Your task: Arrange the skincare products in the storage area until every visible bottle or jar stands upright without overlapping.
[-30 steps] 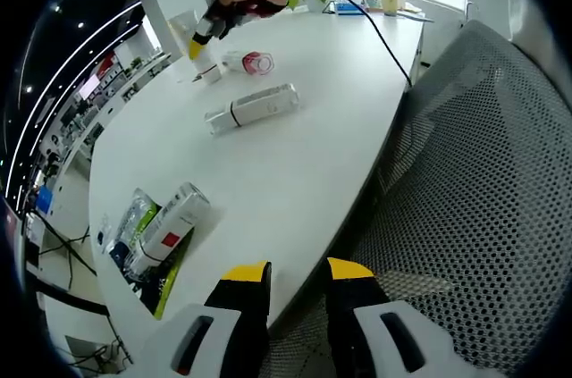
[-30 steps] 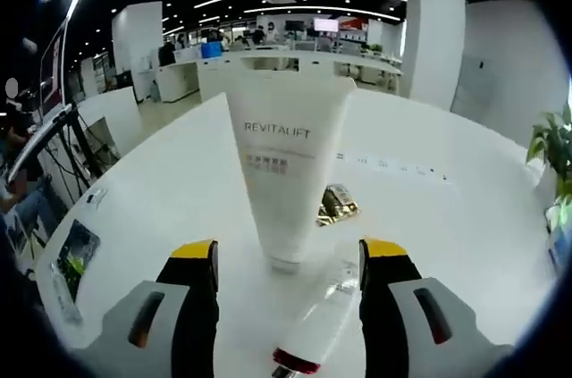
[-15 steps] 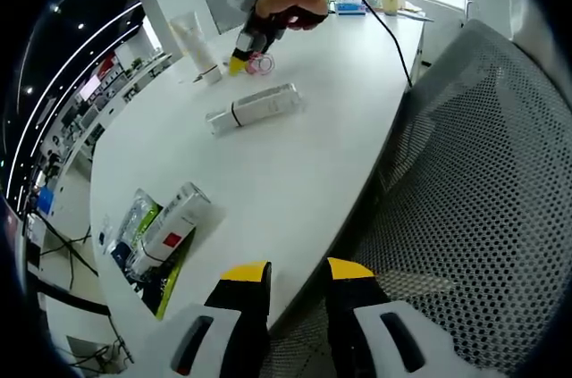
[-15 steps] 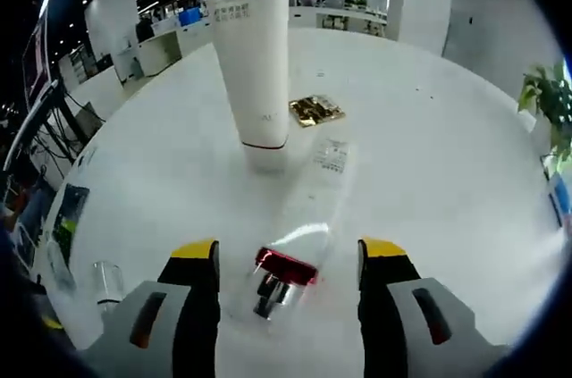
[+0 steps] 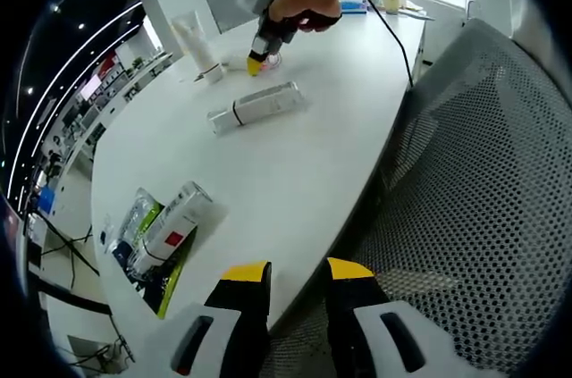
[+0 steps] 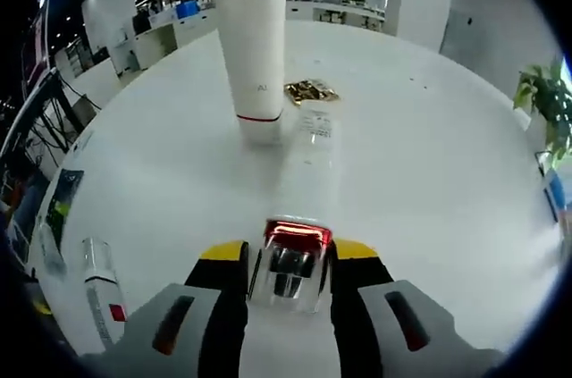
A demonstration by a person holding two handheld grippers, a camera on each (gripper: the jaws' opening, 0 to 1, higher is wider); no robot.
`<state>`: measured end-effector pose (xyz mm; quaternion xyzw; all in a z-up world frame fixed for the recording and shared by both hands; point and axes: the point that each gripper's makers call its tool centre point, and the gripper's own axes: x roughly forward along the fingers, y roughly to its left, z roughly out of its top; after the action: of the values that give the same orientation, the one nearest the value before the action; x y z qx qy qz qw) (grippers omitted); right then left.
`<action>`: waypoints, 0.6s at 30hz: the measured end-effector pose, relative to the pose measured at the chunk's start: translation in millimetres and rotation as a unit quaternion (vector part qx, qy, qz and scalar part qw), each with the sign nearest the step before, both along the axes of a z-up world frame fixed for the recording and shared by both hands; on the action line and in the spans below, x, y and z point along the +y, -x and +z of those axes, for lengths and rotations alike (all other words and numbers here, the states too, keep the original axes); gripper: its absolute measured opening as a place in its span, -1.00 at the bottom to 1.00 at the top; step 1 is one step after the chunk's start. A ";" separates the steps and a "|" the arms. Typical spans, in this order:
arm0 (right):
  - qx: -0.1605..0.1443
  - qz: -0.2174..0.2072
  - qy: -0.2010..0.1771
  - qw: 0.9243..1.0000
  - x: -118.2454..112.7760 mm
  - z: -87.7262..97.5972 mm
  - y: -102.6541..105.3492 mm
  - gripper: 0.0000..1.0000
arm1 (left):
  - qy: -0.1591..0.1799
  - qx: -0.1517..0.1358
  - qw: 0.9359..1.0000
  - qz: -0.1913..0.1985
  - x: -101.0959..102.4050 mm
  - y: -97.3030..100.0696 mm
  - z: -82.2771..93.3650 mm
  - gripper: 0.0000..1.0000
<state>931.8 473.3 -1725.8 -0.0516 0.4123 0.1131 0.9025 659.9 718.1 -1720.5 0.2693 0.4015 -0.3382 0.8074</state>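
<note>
Grasping a lying bottle (image 6: pixel 299 208) by its clear cap, right gripper (image 6: pixel 284 262) at 6 o'clock, tube (image 6: pixel 251 38) upright at 12. Left gripper (image 5: pixel 295 281) hanging released off the table (image 5: pixel 295 172).

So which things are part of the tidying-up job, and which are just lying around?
For the job:
- white tube, standing
- clear bottle, lying, in the right tongs
- long clear bottle, lying
- boxed products, lying

Just lying about:
- gold wrapper
- potted plant
- mesh chair
</note>
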 end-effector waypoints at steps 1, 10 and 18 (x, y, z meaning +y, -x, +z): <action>0.000 0.003 0.002 1.000 0.1 -0.2 0.3 -0.36 | 0.000 0.000 1.000 0.000 0.0 -0.1 0.1 -0.52; 0.021 -0.004 -0.007 1.000 -3.9 2.7 1.6 -0.46 | -0.001 -0.002 1.000 0.000 0.3 -0.3 0.2 -0.52; 0.055 -0.017 -0.042 0.997 -10.6 8.0 1.1 -0.47 | -0.001 -0.003 1.000 0.000 0.5 -0.6 0.9 -0.54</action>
<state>930.7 462.7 -1717.9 -0.0002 0.4573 0.1178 0.8815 660.6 718.5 -1719.6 0.2715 0.3994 -0.3370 0.8082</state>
